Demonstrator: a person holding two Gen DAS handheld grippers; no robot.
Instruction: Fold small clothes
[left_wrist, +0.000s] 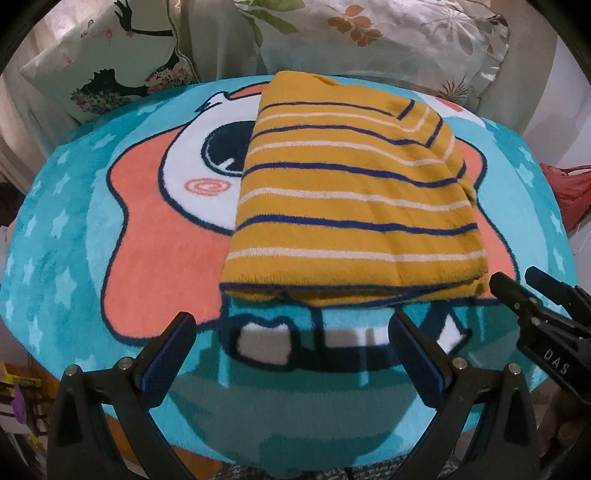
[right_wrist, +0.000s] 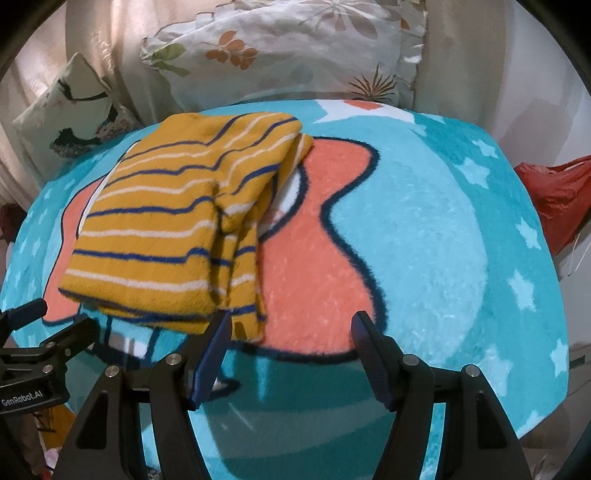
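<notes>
While the mustard-yellow knit sweater with navy and white stripes (left_wrist: 347, 192) lies folded toward the far edge of the turquoise cartoon rug (left_wrist: 74, 236), the left gripper (left_wrist: 291, 328) and right gripper (right_wrist: 291, 325) hover released just short of its near hem, so a final fold or tidy likely remains

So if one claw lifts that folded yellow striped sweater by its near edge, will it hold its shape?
Probably not. The striped sweater looks like soft, thick knit lying in loose stacked layers, so it would likely droop and unfold. Its fuzzy surface on the plush rug suggests it would drag rather than slide.
</notes>
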